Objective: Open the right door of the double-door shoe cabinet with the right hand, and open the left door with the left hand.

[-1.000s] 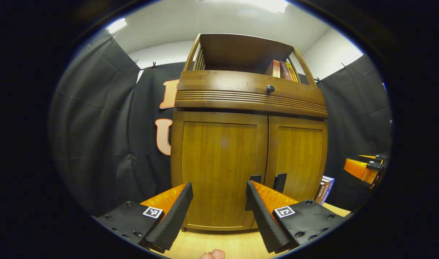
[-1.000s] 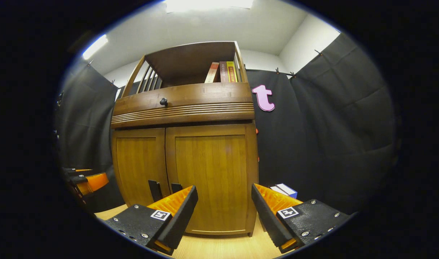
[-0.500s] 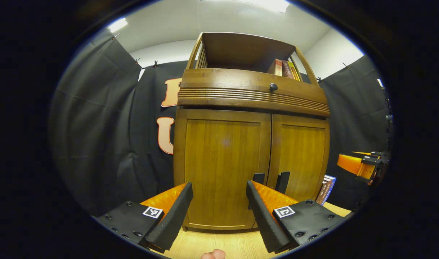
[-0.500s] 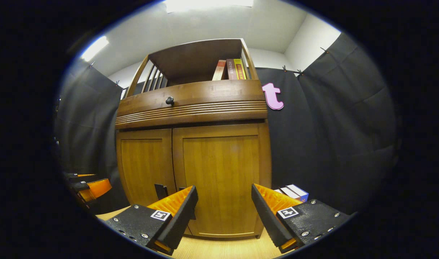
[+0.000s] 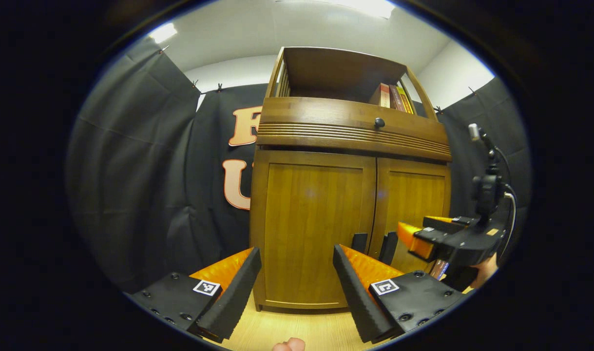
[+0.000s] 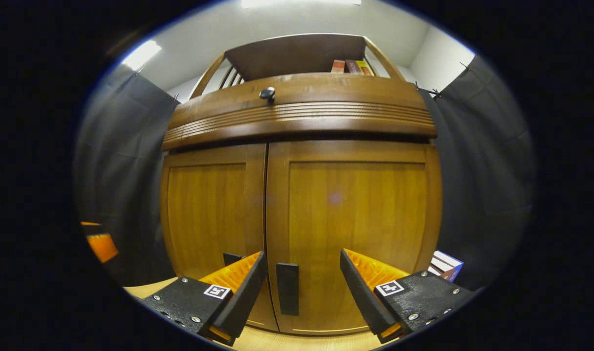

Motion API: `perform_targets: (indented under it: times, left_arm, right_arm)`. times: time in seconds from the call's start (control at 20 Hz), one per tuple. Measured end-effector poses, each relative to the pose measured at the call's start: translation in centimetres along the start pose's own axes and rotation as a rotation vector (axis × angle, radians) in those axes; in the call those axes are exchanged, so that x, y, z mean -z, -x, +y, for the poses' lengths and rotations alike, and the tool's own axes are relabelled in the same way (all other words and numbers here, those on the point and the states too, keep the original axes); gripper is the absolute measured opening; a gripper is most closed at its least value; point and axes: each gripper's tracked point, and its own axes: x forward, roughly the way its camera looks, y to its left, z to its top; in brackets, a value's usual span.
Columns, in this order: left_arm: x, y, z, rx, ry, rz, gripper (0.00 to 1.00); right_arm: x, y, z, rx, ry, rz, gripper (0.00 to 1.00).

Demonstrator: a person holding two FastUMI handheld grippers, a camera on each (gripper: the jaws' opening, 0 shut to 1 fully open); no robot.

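- My right gripper (image 6: 301,282) hangs close in front of the shoe cabinet (image 6: 301,117), jaws spread wide and gripping nothing; the right door's handle (image 6: 287,288) stands between its fingers, but I cannot tell whether either finger touches it.
- My left gripper (image 5: 297,282) faces the left door (image 5: 311,229) from farther back, jaws also apart and empty; the left door's handle (image 5: 359,242) sits just beyond its right finger.
- In the left gripper view, the right gripper (image 5: 413,239) reaches toward the right door (image 5: 413,204), a hand (image 5: 484,270) behind it.
- Both doors are closed, meeting at the centre seam, their 2 dark handles side by side low down.
- A drawer front with a round knob (image 6: 267,93) runs above the doors, and books (image 5: 393,96) stand on the open top shelf.
- The cabinet rests on a pale wooden floor (image 5: 297,331); a box (image 6: 445,265) lies beside its right foot.
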Motion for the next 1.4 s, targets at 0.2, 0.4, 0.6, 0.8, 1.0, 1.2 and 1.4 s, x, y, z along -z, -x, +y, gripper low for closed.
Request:
perform_targets:
  times: [0.2,0.4,0.6,0.8,1.0,1.2,1.4]
  left_arm:
    - [0.1,0.6,0.9,-0.019,0.011,0.002,0.94]
    - [0.1,0.6,2.0,-0.036,0.008,0.002,0.94]
    - [0.1,0.2,2.6,-0.044,0.017,-0.006,0.94]
    - [0.2,-0.3,2.7,-0.041,0.023,-0.006,0.94]
    - [0.4,-0.3,2.7,-0.034,0.022,-0.005,0.94]
    - [0.4,-0.1,2.7,-0.024,0.033,-0.008,0.94]
    - [0.5,0.2,1.8,0.003,0.05,0.0,0.94]
  right_arm:
    - [3.8,-2.8,0.9,0.034,0.023,0.044,0.93]
    - [5.6,-4.4,1.0,0.06,0.028,0.077,0.93]
    - [6.3,-4.8,0.7,0.07,0.004,0.084,0.91]
    - [6.1,-4.5,0.9,0.069,-0.016,0.082,0.89]
    - [5.9,-5.1,2.4,0.033,-0.037,0.093,0.69]
    - [6.2,-4.8,2.4,0.023,-0.039,0.108,0.44]
    - [6.3,-4.9,2.3,0.011,-0.035,0.124,0.26]
